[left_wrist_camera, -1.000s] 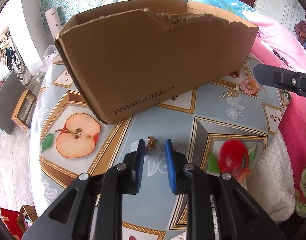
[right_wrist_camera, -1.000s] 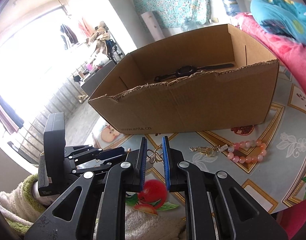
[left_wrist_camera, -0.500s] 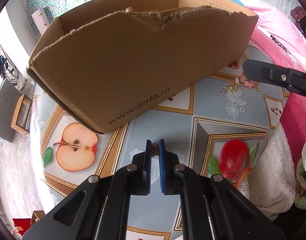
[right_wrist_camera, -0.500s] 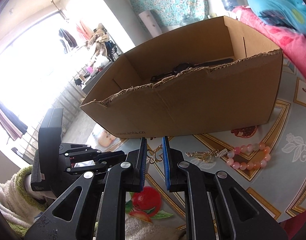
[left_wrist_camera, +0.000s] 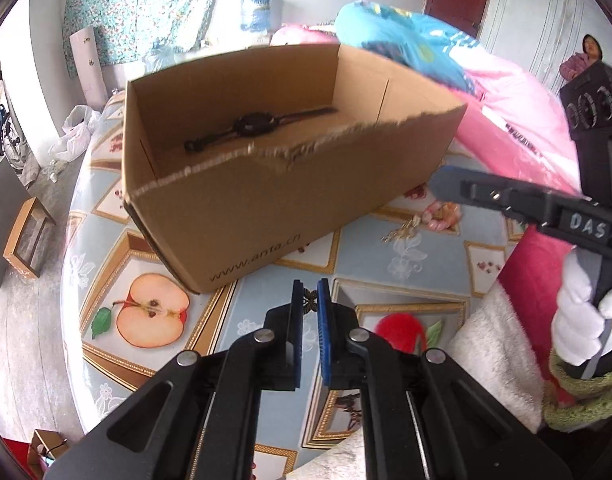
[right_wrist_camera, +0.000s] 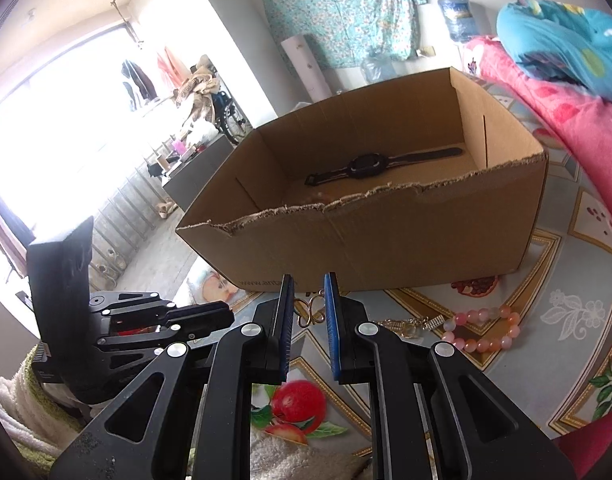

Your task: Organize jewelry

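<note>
The left gripper (left_wrist_camera: 311,300) has just closed on a small dark butterfly-shaped ornament (left_wrist_camera: 309,303) and lifted it off the tabletop, so the open top of the cardboard box (left_wrist_camera: 274,200) now comes into its view where a second ago only the near wall showed; that suggests the piece is picked and ready to go over the ragged rim. The right gripper (right_wrist_camera: 309,312) has kept still, its narrow-set blue pads pinching a looped gold wire piece (right_wrist_camera: 312,312). Inside the box a black watch (right_wrist_camera: 366,166) lies flat along the far wall. On the glossy, fruit-printed tablecloth (right_wrist_camera: 578,320), right of the grippers, rest a pink bead bracelet (right_wrist_camera: 482,330) and a tangled gold chain (right_wrist_camera: 410,326).
</note>
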The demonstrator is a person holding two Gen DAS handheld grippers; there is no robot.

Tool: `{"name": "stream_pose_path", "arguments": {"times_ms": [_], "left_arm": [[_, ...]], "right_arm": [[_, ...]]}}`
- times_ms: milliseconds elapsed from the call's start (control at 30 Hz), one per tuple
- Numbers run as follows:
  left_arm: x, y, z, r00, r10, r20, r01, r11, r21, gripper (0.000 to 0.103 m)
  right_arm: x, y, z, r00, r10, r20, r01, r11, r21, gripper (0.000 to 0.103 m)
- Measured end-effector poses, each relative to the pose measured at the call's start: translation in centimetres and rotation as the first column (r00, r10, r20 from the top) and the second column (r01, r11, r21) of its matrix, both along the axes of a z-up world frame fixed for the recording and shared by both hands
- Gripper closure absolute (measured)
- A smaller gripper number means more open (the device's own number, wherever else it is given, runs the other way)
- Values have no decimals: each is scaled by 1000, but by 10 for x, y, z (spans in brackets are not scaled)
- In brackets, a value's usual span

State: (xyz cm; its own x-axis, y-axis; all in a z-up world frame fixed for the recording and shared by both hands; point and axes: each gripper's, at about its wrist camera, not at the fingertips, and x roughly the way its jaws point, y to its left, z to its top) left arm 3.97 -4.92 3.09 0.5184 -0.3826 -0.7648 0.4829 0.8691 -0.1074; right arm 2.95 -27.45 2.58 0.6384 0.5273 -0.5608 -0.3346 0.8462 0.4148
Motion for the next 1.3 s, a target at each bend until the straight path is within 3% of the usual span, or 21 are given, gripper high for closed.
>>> {"name": "stream_pose_path", "arguments": {"times_ms": [167,267,333,600,800,900,1100,1300], "left_arm": [[-4,-9,53,991,-12,135,29,992,-125,97],[11,-17,74,979,-1,203,30,990,-138,97],[32,-17,80,979,10,205,20,989,-144,97],[126,-50,54,987,96,128,-92,995,-37,97],[153,-69,42,985,141,102,-143,990,13,96],[157,-72,38,983,160,94,-162,986,24,83],[156,-67,41,977,188,101,-189,982,9,71],[124,-53,61,969,184,166,-178,983,-50,57]], "right_arm": [[4,0,31,996,1,93,0,1000,-12,90],[20,0,43,991,-13,131,17,1000,-27,90],[37,0,46,992,-26,126,31,999,-34,90],[100,-3,26,994,-77,72,84,991,-103,90],[116,-8,15,993,-99,60,107,984,-140,86],[117,-11,14,992,-109,66,117,984,-133,81],[106,-22,19,990,-108,95,115,990,-79,79],[74,-40,45,979,-118,167,122,992,-13,74]]}}
